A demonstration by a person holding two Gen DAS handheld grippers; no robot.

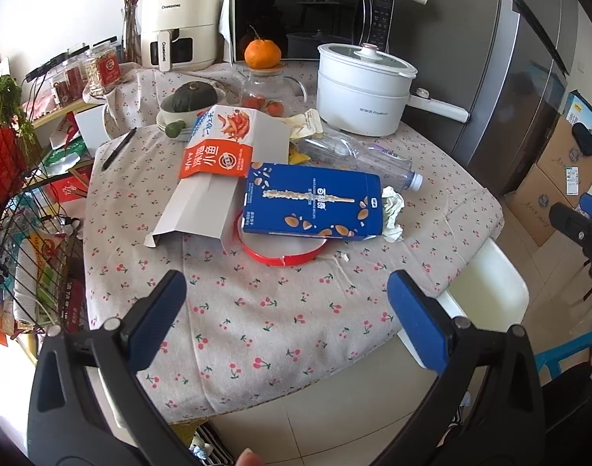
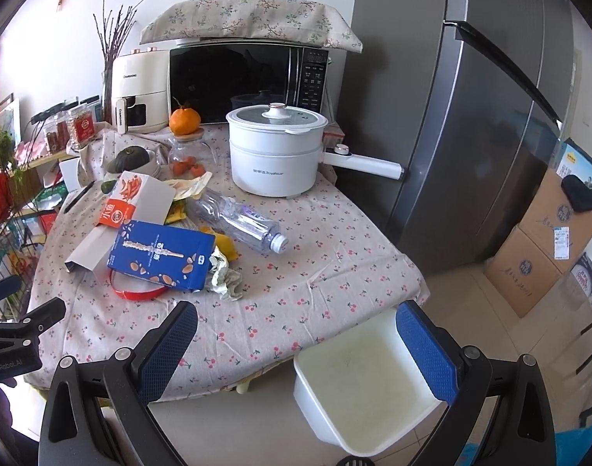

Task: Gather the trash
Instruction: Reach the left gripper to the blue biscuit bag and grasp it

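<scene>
Trash lies in a pile on the cherry-print tablecloth (image 1: 257,310): a blue snack box (image 1: 315,202) (image 2: 164,254), an orange and white carton (image 1: 222,163) (image 2: 134,202), a clear plastic bottle (image 1: 358,155) (image 2: 241,225), crumpled paper (image 1: 393,213) (image 2: 228,275) and a red ring (image 1: 284,258) (image 2: 134,293) under the blue box. My left gripper (image 1: 286,295) is open and empty, above the table's near part. My right gripper (image 2: 296,328) is open and empty, over the table's front edge and a white bin (image 2: 358,384) on the floor.
A white electric pot (image 2: 274,151), a microwave (image 2: 245,81), an air fryer (image 2: 138,93), an orange on a glass jar (image 2: 185,122) and a squash in a bowl (image 1: 191,97) stand at the back. A grey fridge (image 2: 470,116) and cardboard boxes (image 2: 544,248) are on the right, a wire rack (image 1: 28,213) on the left.
</scene>
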